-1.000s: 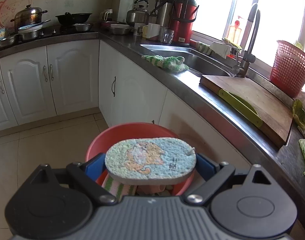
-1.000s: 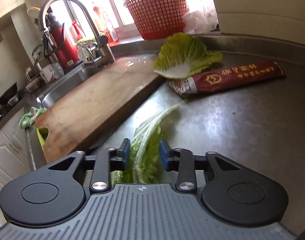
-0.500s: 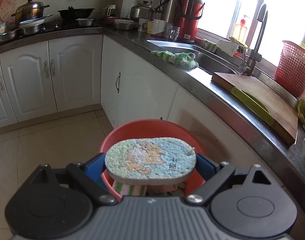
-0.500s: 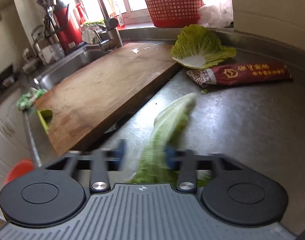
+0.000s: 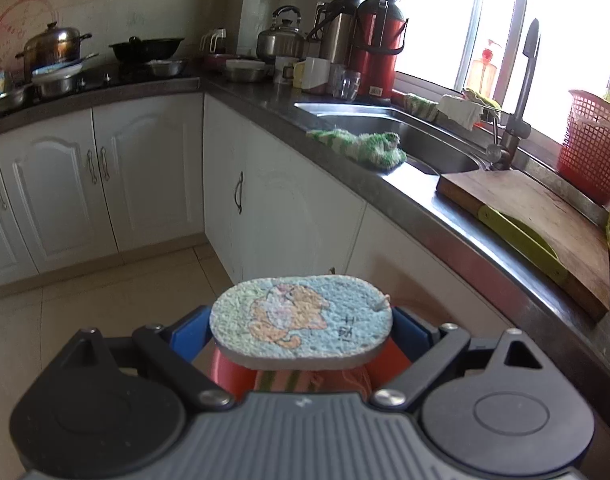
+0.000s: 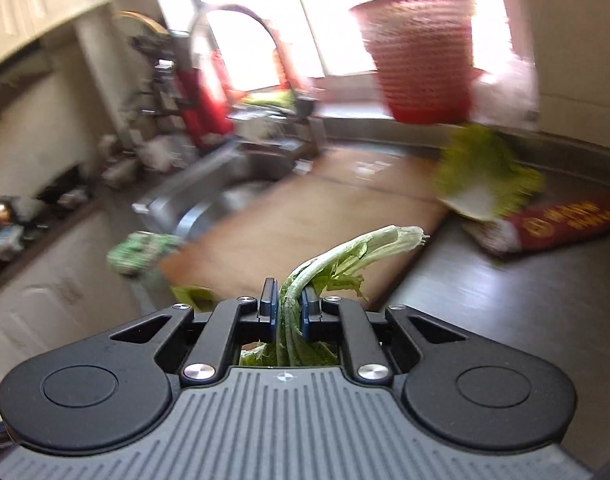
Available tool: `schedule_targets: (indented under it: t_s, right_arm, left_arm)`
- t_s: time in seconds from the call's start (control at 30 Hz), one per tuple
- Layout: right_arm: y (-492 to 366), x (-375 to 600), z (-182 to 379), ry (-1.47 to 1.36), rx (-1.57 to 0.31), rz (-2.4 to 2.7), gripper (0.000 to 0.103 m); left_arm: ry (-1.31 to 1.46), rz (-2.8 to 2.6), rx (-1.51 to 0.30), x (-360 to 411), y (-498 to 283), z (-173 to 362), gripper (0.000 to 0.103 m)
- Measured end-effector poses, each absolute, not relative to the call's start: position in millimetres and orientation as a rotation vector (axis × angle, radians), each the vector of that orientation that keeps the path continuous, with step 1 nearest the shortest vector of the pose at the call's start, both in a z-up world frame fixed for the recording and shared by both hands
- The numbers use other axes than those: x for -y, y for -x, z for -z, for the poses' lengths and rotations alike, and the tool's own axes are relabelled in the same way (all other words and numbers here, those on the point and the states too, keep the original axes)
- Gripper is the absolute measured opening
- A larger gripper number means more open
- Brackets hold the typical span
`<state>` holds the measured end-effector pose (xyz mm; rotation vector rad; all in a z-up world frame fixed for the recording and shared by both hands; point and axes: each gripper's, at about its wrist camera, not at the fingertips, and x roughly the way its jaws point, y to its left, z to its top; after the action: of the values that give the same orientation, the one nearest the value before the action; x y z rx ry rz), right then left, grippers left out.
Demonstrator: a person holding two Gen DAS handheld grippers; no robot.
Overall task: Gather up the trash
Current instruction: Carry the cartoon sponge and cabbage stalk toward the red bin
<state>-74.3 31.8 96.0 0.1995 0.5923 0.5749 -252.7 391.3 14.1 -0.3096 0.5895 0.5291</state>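
- Our right gripper point(image 6: 288, 311) is closing its jaws on a limp cabbage leaf point(image 6: 345, 256), pinched between the pads and hanging clear above the counter point(image 6: 525, 300).
- Our left gripper point(image 5: 301, 330) clamps a printed sponge point(image 5: 301, 322) over a red bin point(image 5: 225, 372).
- The floppy leaf may slip or tear, we judge, if the swing is quick.
- The right view is blurred; a second leaf point(image 6: 485, 176) and a red packet point(image 6: 565, 220) show faintly. The sponge hides most of the bin.

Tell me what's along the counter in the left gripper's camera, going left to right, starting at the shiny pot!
Steel lidded pot → black wok → steel kettle → red thermos → green striped cloth → wooden chopping board → red mesh basket.
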Motion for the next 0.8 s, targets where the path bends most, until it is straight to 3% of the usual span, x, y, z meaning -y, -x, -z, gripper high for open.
schedule_targets:
  t_s: [0.2, 0.5, 0.8]
  right_arm:
    - [73, -97, -94, -0.231, -0.703, -0.836, 0.013]
    - [67, -194, -25, -0.172, -0.971, -1.010, 0.014]
    - [65, -236, 25, -0.103, -1.152, -1.018, 0.027]
  left_arm:
    - [0.307, -0.514, -0.607, -395, 234, -7, 0.094]
    - [0.309, -0.490, -0.727, -405, 213, 35, 0.094]
    - [0.329, -0.463, -0.848, -408, 209, 67, 0.094]
